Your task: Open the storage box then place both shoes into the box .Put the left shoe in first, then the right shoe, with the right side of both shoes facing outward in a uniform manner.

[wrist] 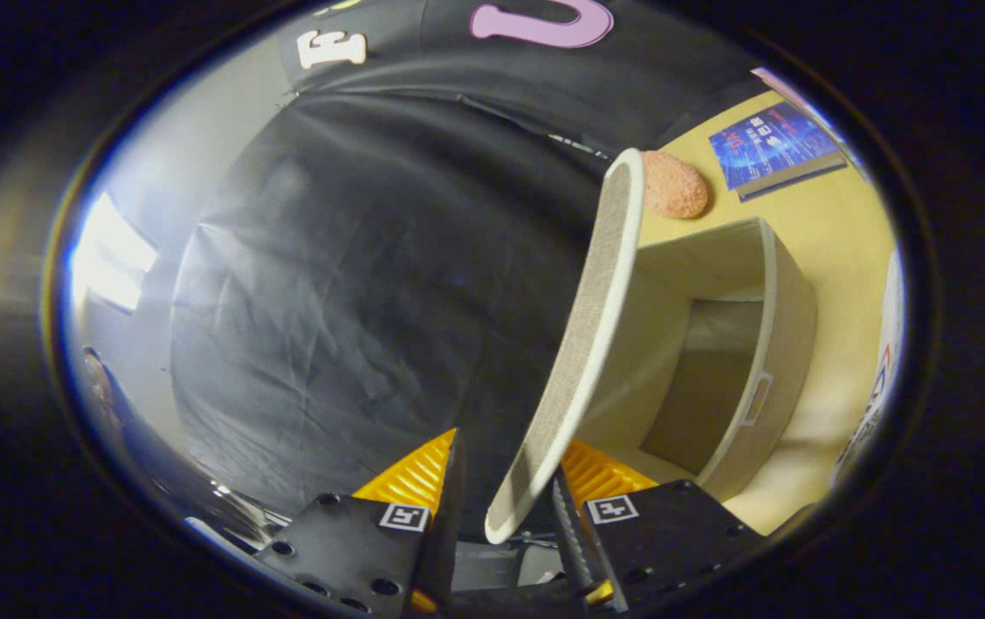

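Note:
The beige storage box (789, 344) stands on the yellow table (836, 241) with its inside bare and a slot handle (755, 399) on its wall. Its lid (583, 344) is swung up on edge, and the lid's free end reaches back between my fingers. My gripper (505, 477) is open around that end. One finger (563, 503) lies against the lid and the other finger (451, 481) stands a little off it. A white object with red and blue marks (881, 378) shows past the box; I cannot tell what it is.
A pinkish, rough-skinned lump (675, 185) lies on the table beyond the lid's far end. A blue-covered book (769, 144) lies farther along the table. The black cloth wall (355, 284) hangs on the lid's other side.

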### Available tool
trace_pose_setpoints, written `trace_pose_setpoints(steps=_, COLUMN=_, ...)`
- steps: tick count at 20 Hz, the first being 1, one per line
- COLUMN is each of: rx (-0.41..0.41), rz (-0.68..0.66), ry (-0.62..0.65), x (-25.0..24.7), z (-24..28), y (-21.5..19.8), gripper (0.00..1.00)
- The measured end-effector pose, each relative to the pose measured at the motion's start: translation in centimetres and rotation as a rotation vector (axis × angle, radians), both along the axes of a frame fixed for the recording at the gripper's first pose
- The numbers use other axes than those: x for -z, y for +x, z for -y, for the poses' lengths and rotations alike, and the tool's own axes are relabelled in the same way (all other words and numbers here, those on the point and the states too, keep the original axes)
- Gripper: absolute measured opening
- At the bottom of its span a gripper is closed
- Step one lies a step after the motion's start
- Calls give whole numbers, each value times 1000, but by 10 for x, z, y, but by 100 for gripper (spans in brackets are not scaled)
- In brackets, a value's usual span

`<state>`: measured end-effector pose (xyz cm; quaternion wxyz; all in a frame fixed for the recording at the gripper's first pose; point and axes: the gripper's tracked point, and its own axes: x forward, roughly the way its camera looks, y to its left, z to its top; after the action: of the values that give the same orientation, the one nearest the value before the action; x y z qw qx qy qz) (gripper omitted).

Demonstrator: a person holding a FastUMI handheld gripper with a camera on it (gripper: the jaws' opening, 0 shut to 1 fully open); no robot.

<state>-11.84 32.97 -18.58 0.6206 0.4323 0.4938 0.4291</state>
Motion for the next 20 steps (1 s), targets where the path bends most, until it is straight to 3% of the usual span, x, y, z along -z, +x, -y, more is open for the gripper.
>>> trace_pose_setpoints(steps=1, rx=12, rz=-13, ry=-100, x=10, z=1, y=13, gripper=27)
trace_pose_setpoints(steps=2, rx=56, rz=-50, ry=-123, x=18, z=-13, y=20, gripper=23)
trace_pose_setpoints(steps=4, rx=55, rz=-86, ry=-84, x=19, z=-23, y=31, gripper=15)
trace_pose_setpoints(steps=10, rx=-6, rz=-71, ry=-187, x=-2, z=-53, y=44, gripper=15)
trace_pose_setpoints(steps=16, rx=-137, rz=25, ry=-363, x=-22, z=-96, y=54, gripper=17)
trace_pose_setpoints(steps=20, rx=-189, rz=35, ry=-407, x=-27, z=-140, y=56, gripper=17)
